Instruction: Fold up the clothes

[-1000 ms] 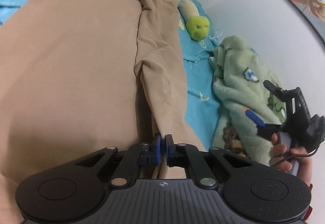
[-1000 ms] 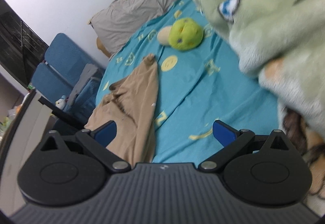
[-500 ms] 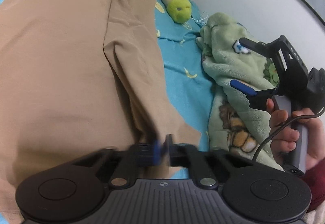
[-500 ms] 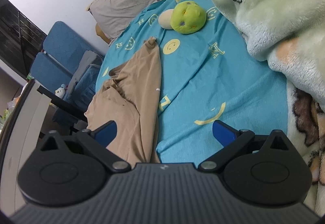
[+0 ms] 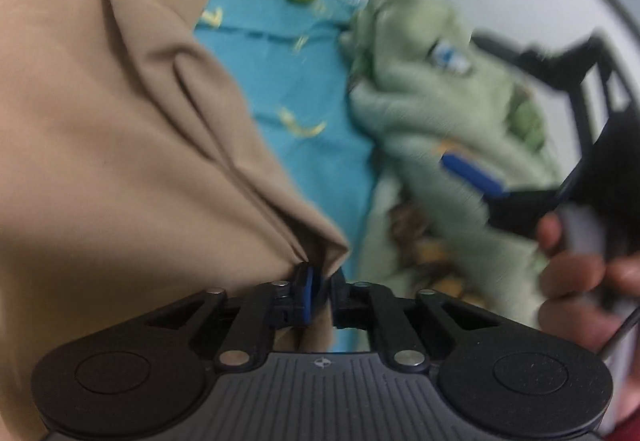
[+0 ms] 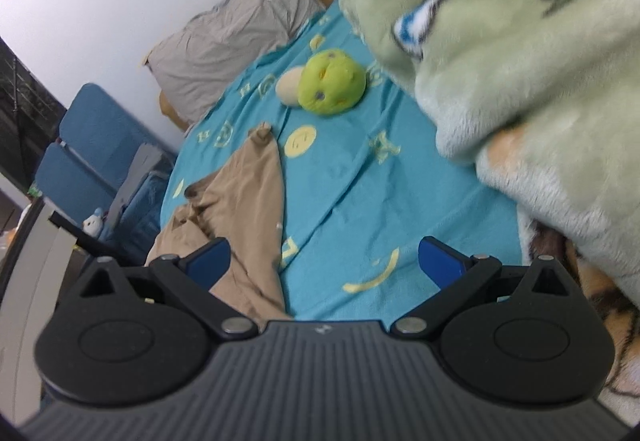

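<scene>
Tan garment (image 5: 120,113) spread over the teal bed sheet (image 5: 304,89), creased, its corner bunched at 6 o'clock. Left gripper (image 5: 318,293) jaws pressed together, pinching that corner. Right gripper (image 6: 324,261) jaws spread wide, empty, at 3 o'clock against the green fleece blanket (image 5: 440,81). Corner drawn nearer than half a second ago.

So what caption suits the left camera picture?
Left gripper pinching the tan garment over a blue bedsheet.
</scene>
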The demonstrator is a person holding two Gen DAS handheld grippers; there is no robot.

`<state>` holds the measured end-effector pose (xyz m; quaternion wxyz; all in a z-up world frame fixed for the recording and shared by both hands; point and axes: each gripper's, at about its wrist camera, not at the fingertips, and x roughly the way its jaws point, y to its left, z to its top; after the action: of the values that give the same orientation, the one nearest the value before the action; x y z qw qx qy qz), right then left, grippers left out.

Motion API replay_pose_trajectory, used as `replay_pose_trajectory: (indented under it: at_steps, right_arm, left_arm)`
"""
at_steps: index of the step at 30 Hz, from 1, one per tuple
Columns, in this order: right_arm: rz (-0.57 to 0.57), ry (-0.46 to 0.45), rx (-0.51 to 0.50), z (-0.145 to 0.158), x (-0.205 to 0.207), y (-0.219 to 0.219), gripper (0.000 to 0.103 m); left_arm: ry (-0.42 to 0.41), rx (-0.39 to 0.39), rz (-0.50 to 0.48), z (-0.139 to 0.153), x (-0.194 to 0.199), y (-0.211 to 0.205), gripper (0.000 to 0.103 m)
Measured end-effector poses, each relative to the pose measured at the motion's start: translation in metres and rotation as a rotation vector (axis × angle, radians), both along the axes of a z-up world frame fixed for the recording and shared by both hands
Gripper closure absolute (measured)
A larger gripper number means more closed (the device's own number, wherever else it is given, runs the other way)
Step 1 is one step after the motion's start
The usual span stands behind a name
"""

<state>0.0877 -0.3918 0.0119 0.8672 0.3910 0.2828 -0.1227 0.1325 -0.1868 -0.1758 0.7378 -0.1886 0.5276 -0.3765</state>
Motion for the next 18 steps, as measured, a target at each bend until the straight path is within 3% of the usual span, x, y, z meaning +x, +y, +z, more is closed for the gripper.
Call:
replay_pose_trajectory:
  at_steps: [3,6,7,12,13,16,18]
  right_arm:
    - [0.040,-0.002,0.075,-0.009,0.003,-0.001,0.002]
    - [0.058,-0.009,0.152,-0.015,0.005,-0.001,0.005]
    - [0.061,-0.008,0.164,-0.016,0.006,-0.001,0.005]
    - [0.048,-0.015,0.177,-0.014,0.003,0.004,0.005]
    - [0.044,-0.016,0.177,-0.014,0.002,0.004,0.005]
    - [0.036,-0.006,0.179,-0.014,0.002,0.004,0.005]
    - [0.046,0.007,0.180,-0.015,0.003,0.006,0.005]
  left_arm:
    - [-0.064,0.069,-0.014,0.017,-0.010,0.023,0.055]
    - [-0.136,0.159,0.089,0.042,-0.023,0.078,0.024]
    - [-0.141,0.202,0.145,0.048,-0.026,0.101,0.019]
    - [-0.041,0.474,0.428,0.050,-0.019,0.197,0.018]
    - [0.001,0.495,0.468,0.046,-0.017,0.213,0.018]
    - [0.158,0.459,0.524,0.028,-0.010,0.244,0.018]
    - [0.173,0.448,0.535,0.025,-0.008,0.252,0.017]
